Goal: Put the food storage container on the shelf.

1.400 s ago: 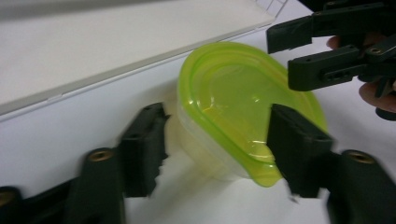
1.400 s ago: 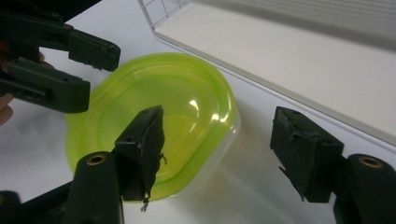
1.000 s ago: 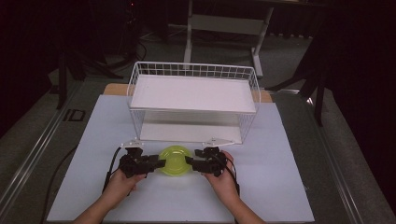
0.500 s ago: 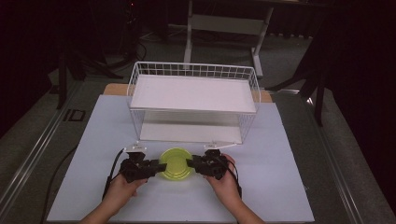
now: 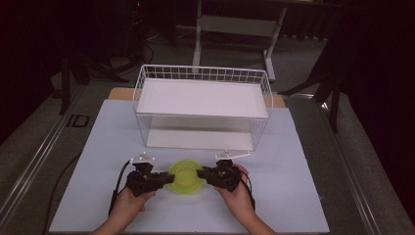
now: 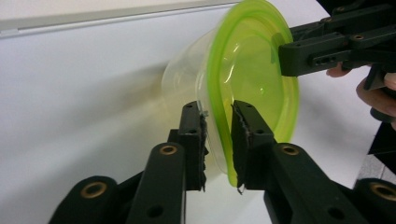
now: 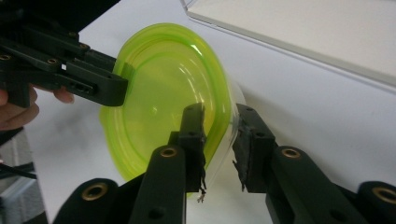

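Left gripper [image 5: 169,179] and right gripper [image 5: 201,173] each pinch the green-lidded container [image 5: 185,177].

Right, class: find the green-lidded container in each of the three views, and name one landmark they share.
High view: the green-lidded container sits low centre, between the left gripper and right gripper.
Left gripper view: upper centre-right, its rim between that gripper's jaws.
Right gripper view: centre-left, its rim between that gripper's jaws.
Shared landmark: the white table surface.

left gripper [image 5: 169,178] clamped; right gripper [image 5: 201,172] likewise (jaws facing)
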`<state>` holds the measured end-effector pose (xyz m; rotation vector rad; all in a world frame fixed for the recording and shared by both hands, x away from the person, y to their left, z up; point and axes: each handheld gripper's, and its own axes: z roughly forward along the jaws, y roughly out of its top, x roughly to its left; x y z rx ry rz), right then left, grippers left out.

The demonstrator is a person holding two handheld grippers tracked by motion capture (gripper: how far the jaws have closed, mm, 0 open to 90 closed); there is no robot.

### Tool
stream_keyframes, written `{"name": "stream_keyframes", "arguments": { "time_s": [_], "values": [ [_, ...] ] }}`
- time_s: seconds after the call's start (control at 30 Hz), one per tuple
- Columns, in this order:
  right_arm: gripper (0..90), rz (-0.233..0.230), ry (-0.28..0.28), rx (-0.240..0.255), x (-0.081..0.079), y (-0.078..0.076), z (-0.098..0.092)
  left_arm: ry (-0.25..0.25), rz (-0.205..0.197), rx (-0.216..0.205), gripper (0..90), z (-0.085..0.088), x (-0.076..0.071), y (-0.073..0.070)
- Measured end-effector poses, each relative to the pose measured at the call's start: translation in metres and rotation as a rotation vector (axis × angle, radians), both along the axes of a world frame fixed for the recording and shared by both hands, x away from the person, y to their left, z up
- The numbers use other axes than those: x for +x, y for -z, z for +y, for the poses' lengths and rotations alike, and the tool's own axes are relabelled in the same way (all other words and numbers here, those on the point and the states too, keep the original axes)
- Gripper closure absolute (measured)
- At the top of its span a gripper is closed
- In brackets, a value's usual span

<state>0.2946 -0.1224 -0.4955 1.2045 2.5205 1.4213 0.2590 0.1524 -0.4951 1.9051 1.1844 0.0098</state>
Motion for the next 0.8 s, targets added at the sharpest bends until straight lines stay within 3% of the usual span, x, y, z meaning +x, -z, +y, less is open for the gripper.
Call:
{"name": "stream_keyframes", "arguments": {
  "time_s": [0.1, 0.17, 0.47, 0.8],
  "values": [
    [79.3, 0.019, 0.023, 0.018, -0.002, -0.001, -0.002, 0.004, -0.014, 0.035, 79.9, -0.004, -0.005, -0.002],
    [79.3, -0.001, 0.022, 0.000, -0.003, -0.003, -0.002, 0.001, -0.009, 0.026, 79.9, -0.004, -0.005, -0.002],
    [79.3, -0.054, 0.033, -0.002, -0.004, -0.018, -0.002, -0.029, -0.057, 0.001, 81.4, -0.004, 0.000, -0.012],
    [79.2, -0.120, 0.087, 0.025, 0.012, -0.046, -0.009, -0.044, -0.212, -0.013, 81.5, -0.012, 0.019, -0.036]
  ]
}}
